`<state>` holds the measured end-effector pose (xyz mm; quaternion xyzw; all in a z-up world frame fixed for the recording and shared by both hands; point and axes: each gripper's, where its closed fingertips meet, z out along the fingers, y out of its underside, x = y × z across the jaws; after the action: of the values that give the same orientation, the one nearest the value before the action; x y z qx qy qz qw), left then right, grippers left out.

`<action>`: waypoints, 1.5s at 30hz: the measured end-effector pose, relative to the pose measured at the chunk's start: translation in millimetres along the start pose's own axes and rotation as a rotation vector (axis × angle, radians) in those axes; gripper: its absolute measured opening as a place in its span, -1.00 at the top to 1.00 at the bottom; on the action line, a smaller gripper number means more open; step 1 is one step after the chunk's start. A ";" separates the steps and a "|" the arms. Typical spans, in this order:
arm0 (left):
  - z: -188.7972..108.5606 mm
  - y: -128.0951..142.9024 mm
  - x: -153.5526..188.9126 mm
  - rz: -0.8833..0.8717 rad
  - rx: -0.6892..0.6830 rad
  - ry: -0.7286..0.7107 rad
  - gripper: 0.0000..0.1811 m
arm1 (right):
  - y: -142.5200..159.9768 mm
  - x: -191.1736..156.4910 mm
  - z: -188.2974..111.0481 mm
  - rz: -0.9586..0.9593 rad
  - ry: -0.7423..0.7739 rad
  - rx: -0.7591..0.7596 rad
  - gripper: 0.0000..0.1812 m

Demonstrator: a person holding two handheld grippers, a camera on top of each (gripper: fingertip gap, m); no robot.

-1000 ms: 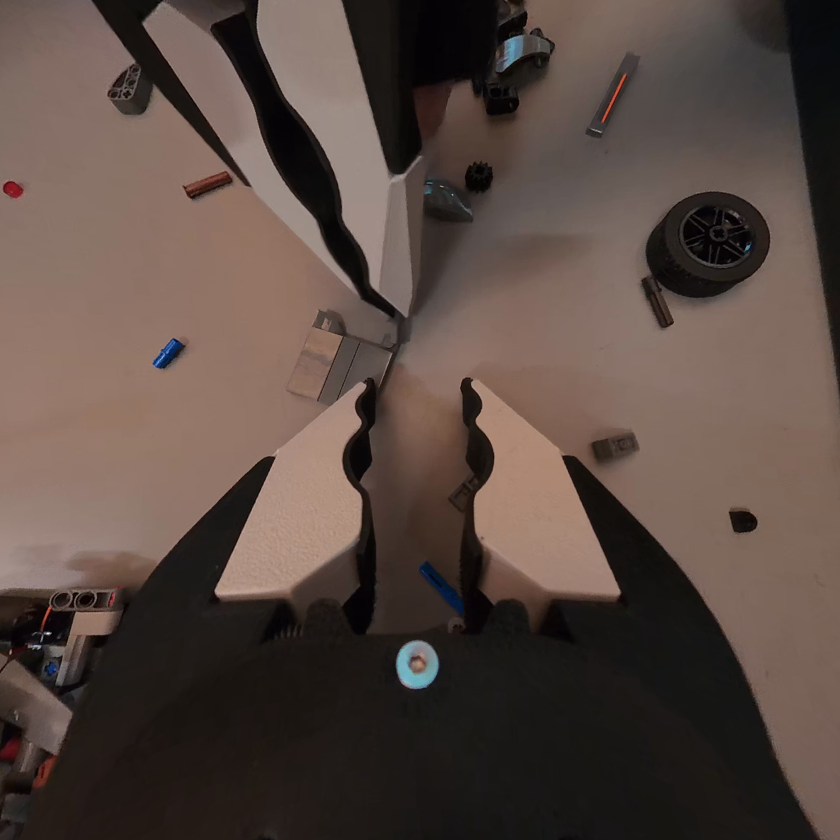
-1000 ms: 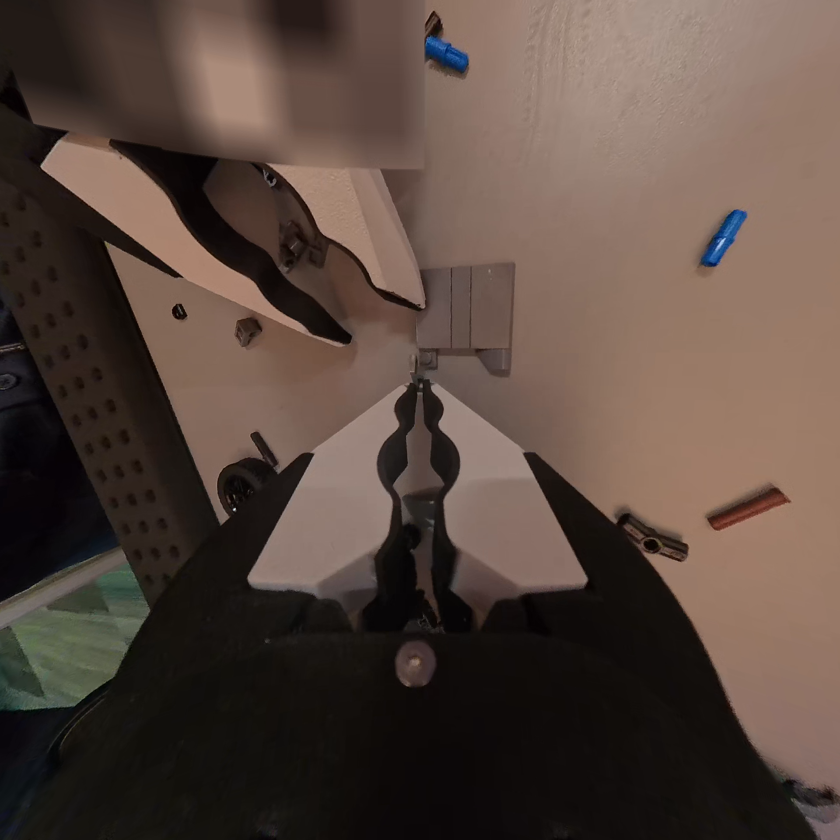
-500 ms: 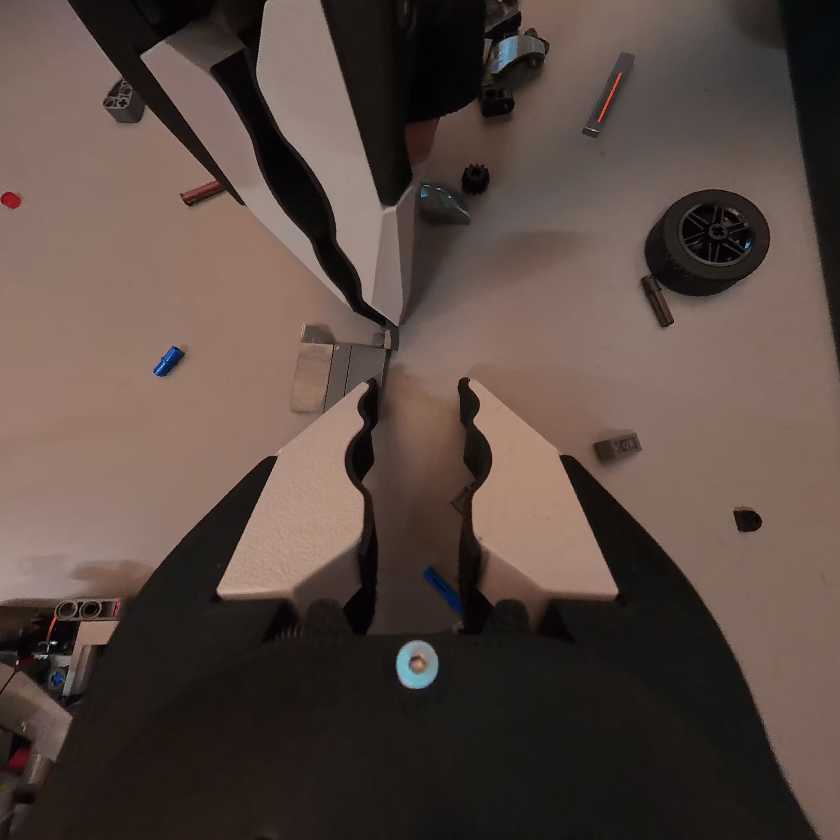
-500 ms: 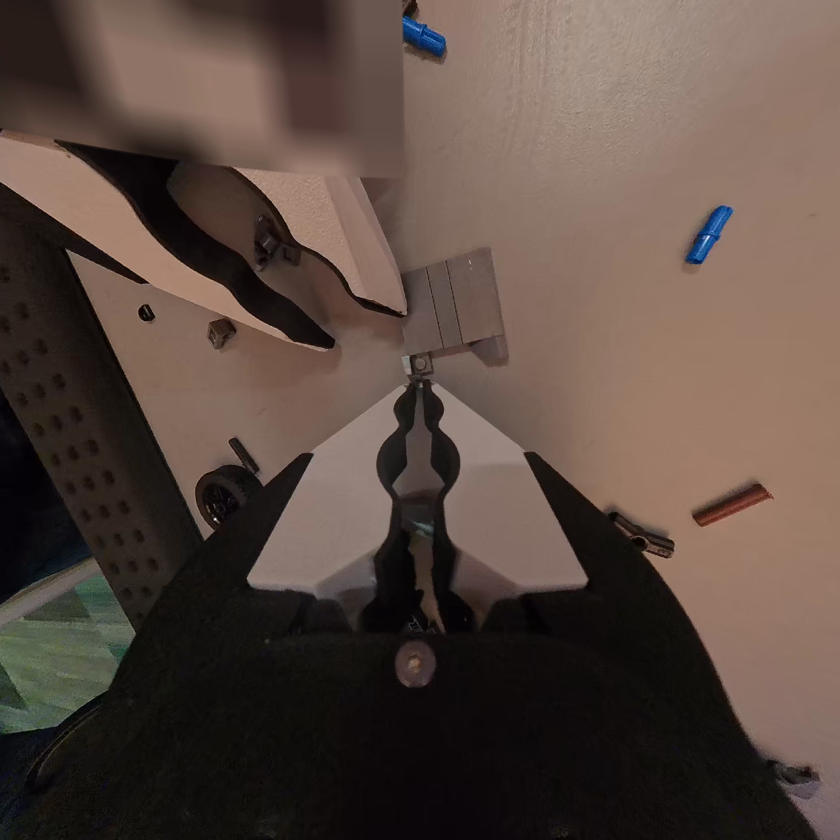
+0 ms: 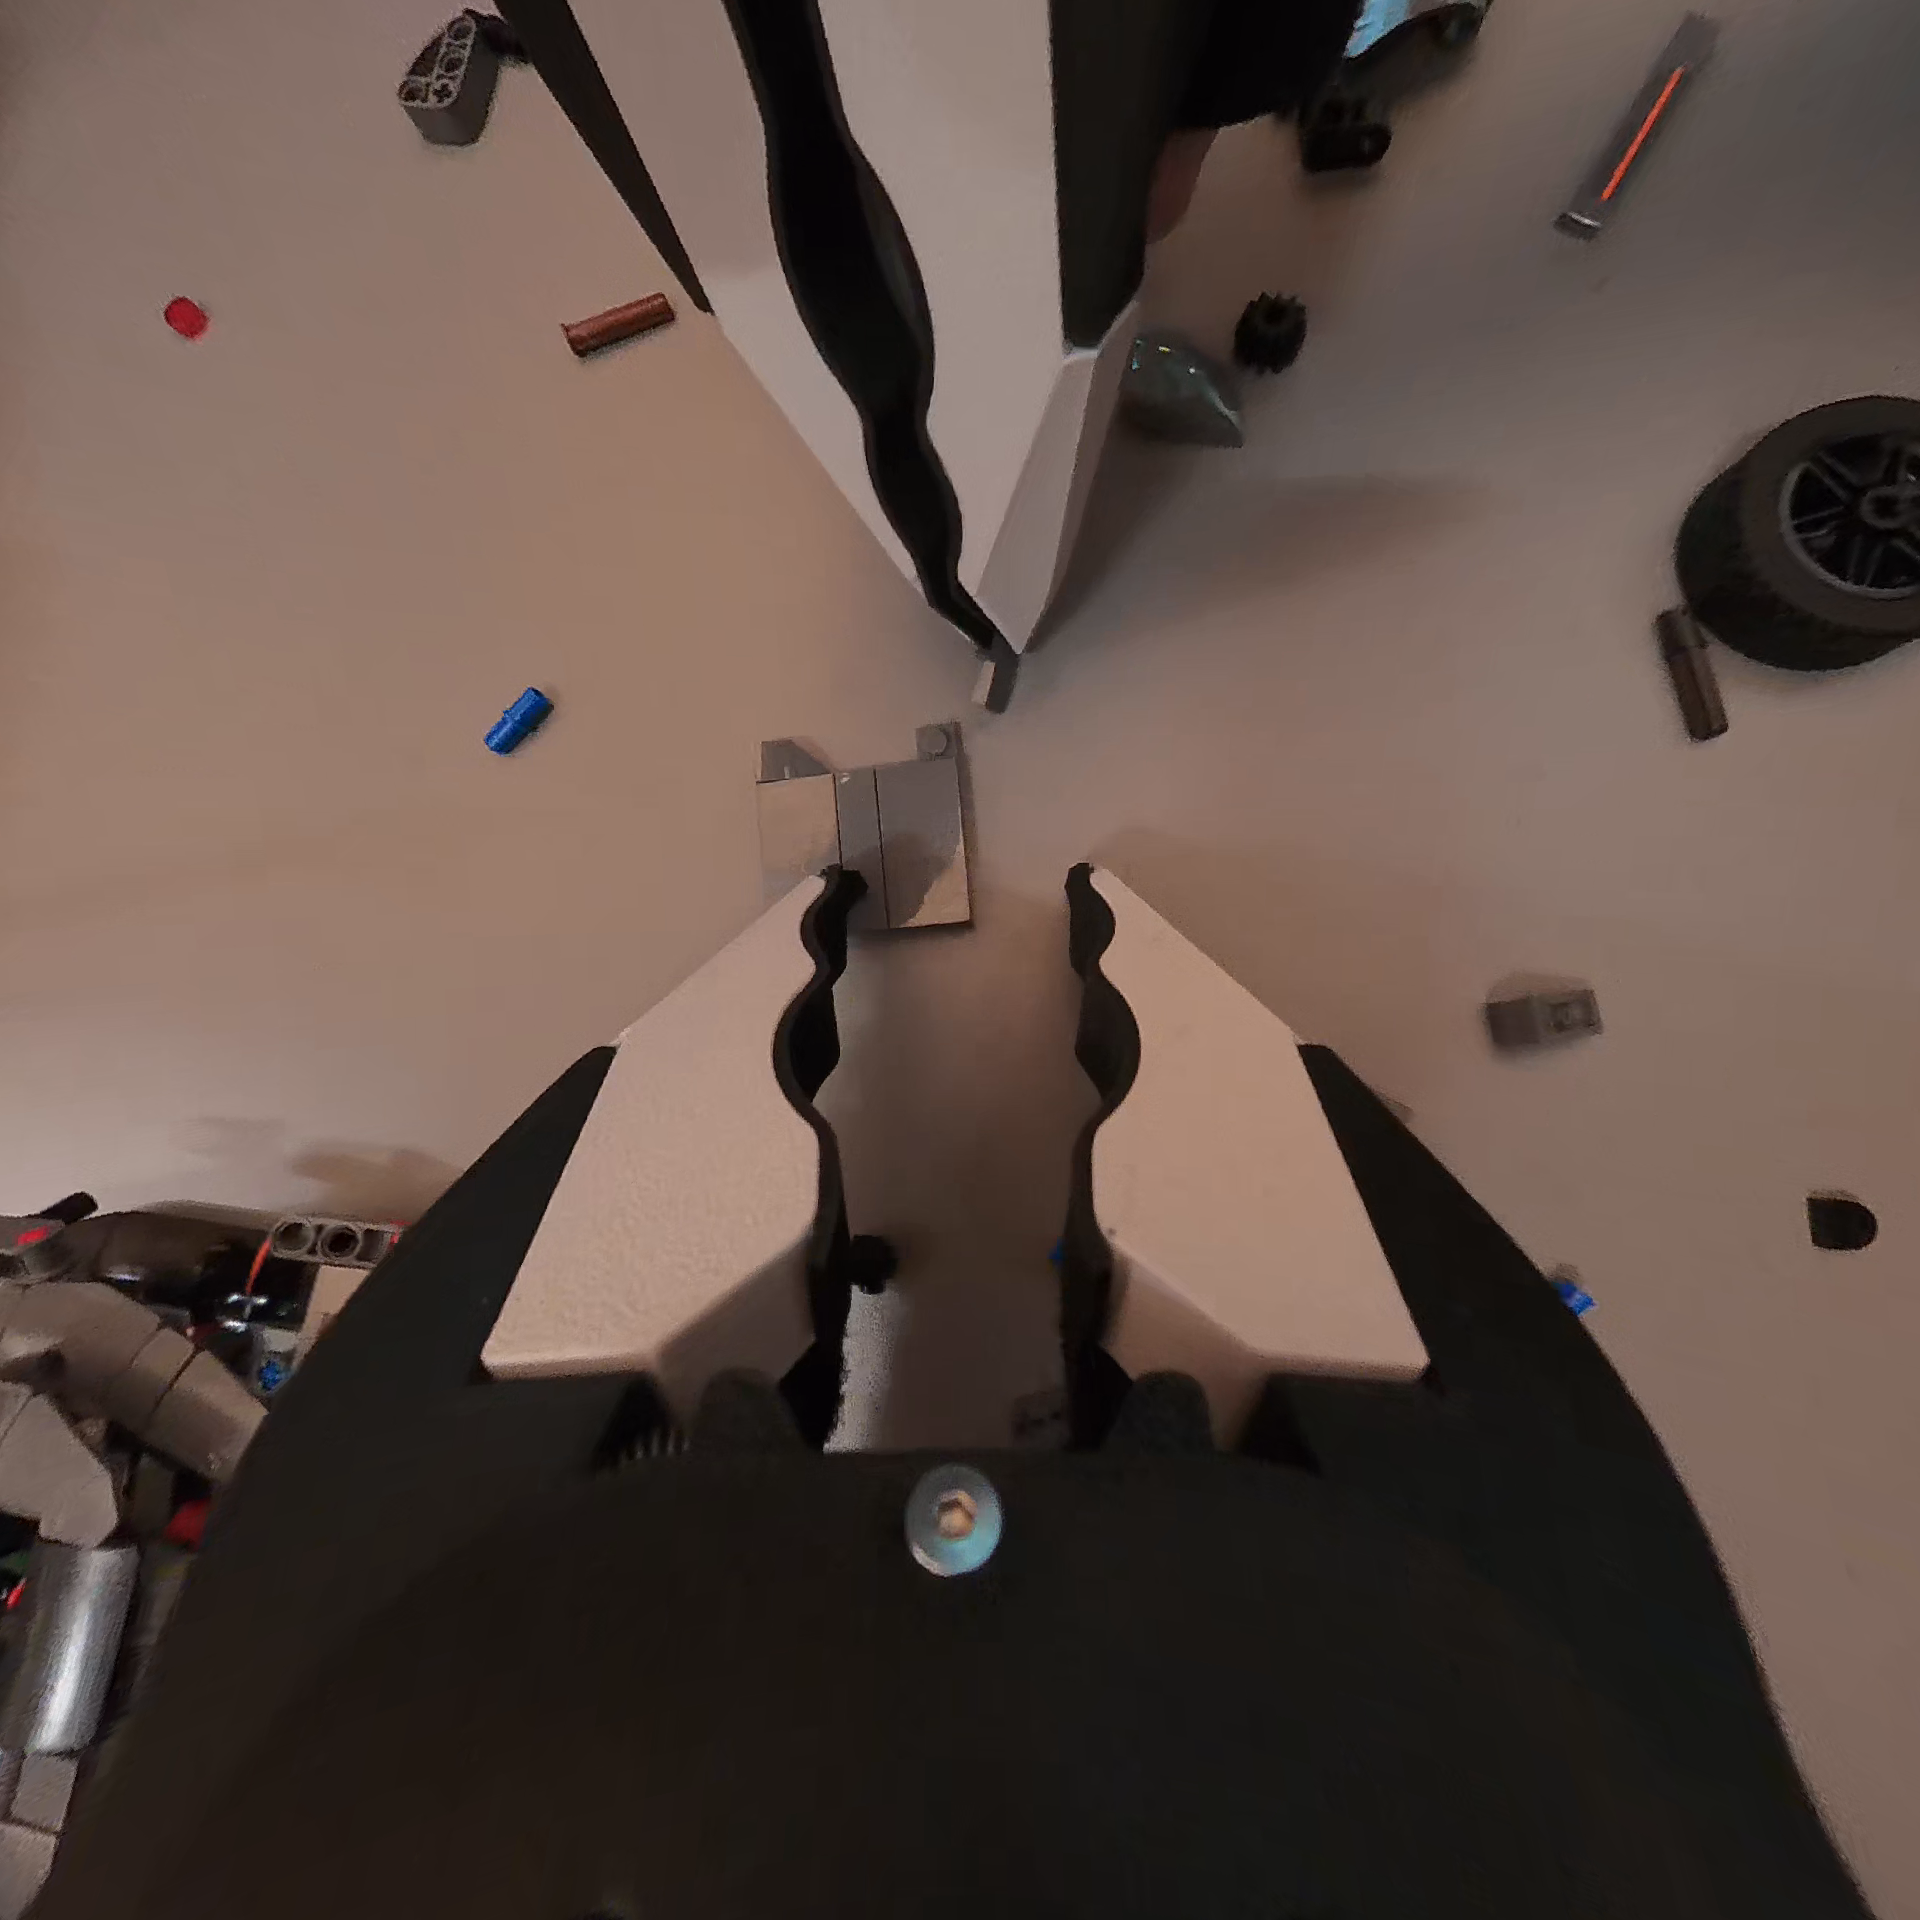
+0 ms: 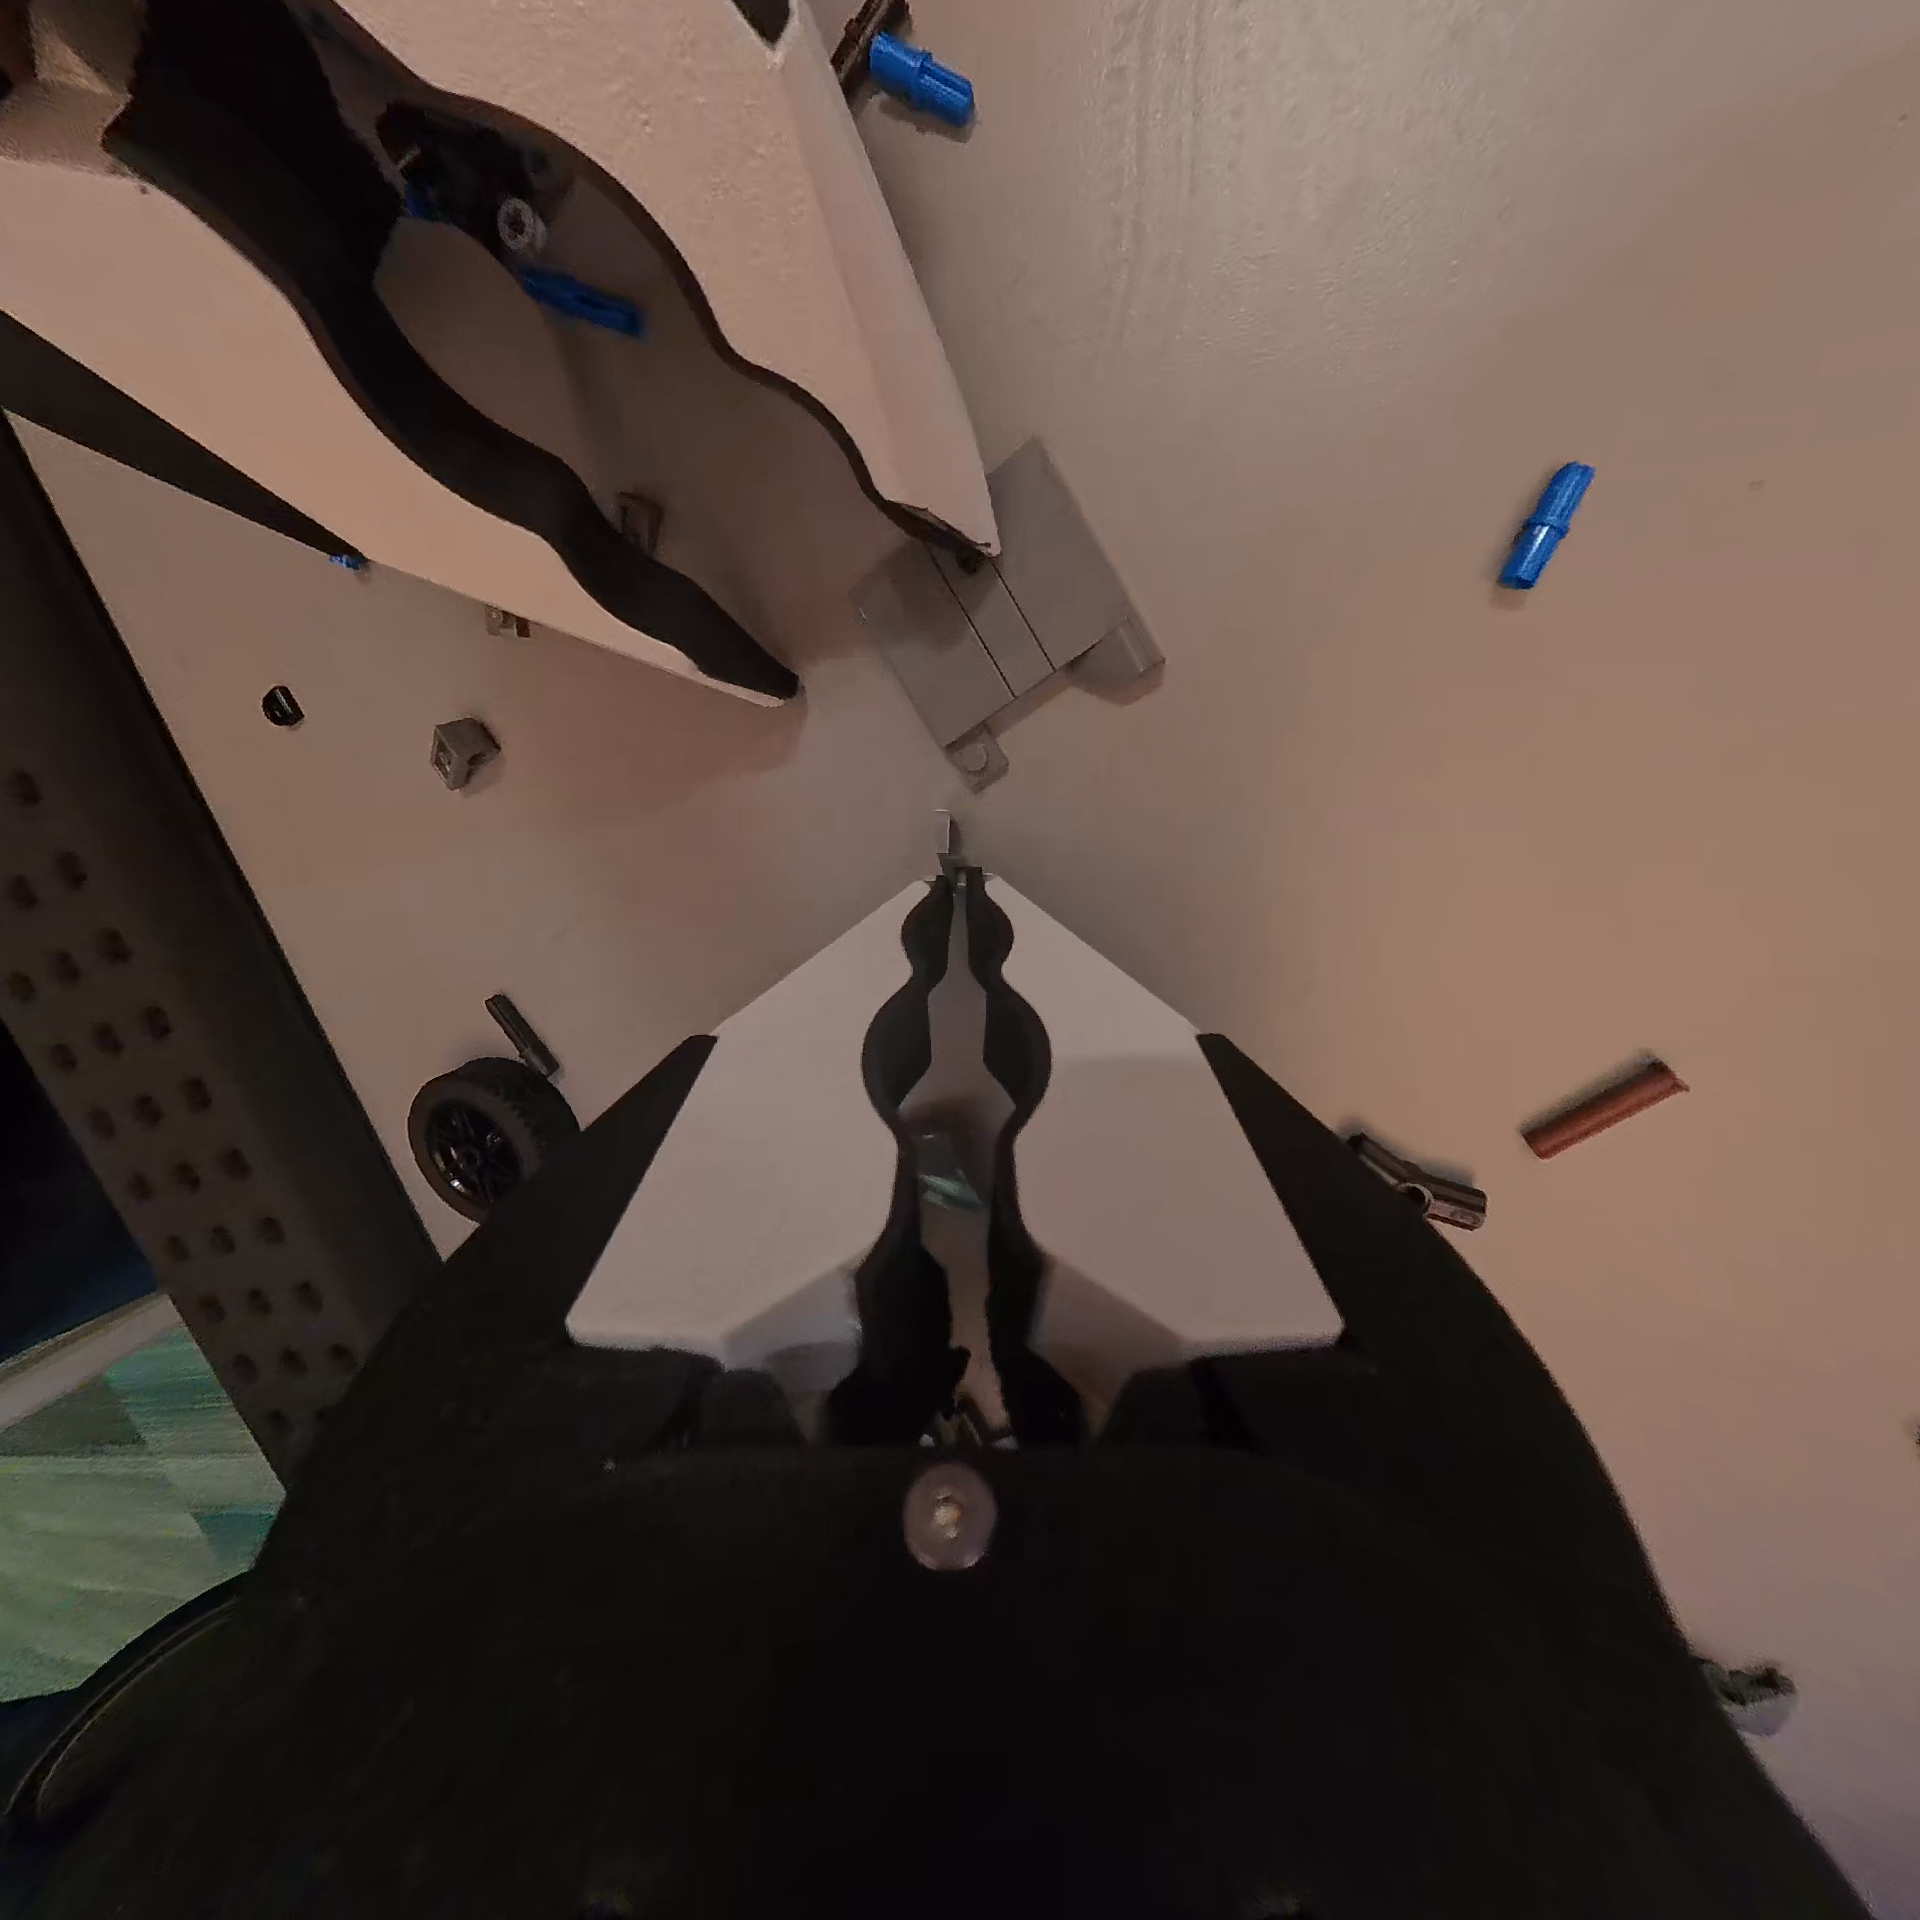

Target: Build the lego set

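A flat grey lego assembly (image 5: 868, 831) of smooth tiles lies on the pale table (image 5: 312, 935). My left gripper (image 5: 961, 878) is open and empty, and its left fingertip overlaps the assembly's near edge. My right gripper (image 6: 958, 883) is shut on a tiny grey piece (image 6: 948, 836) held a short way from the assembly's corner stud (image 6: 977, 756), not touching it. In the left wrist view the right gripper (image 5: 987, 644) comes down from the top with the small piece (image 5: 997, 681) at its tip. The assembly also shows in the right wrist view (image 6: 1039, 582).
Loose parts lie around: a black wheel (image 5: 1818, 530), a blue pin (image 5: 517, 720), a brown axle (image 5: 618, 324), a black gear (image 5: 1270, 330), a small grey brick (image 5: 1543, 1013). A part-built model (image 5: 114, 1351) sits at lower left. A perforated dark post (image 6: 135, 987) stands left. Across from one pair of fingers to the other is roughly 5 cm. My right gripper's tips are some 8 cm from the black gear (image 5: 1270, 330).
My right gripper has drawn the tiny piece back from the assembly's corner stud, which it was touching. My left gripper has shifted so the assembly lies at its left fingertip.
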<state>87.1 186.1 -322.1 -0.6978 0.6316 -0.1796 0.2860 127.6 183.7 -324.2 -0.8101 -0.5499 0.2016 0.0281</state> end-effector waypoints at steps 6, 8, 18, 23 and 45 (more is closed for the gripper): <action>0.1 1.3 -11.0 0.001 -0.015 -0.042 0.51 | -5.1 1.3 -1.1 -0.012 0.019 0.021 0.99; -0.6 2.0 -16.0 -0.001 -0.011 -0.062 0.50 | -7.9 3.0 -1.6 -0.017 0.031 0.036 0.99; 1.0 5.1 -23.7 -0.004 -0.011 -0.047 0.50 | -14.2 9.7 1.1 -0.047 0.092 0.041 0.99; 2.9 2.2 -23.3 0.029 0.000 -0.039 0.54 | -16.4 11.4 2.7 -0.071 0.120 0.037 0.99; 7.0 -4.1 -18.2 0.142 0.049 0.009 0.65 | -11.7 -3.4 7.2 -0.138 0.061 -0.003 1.00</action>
<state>92.0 205.4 -322.9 -0.6433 0.6761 -0.1776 0.3123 113.7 184.0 -326.7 -0.7759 -0.6037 0.1738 0.0576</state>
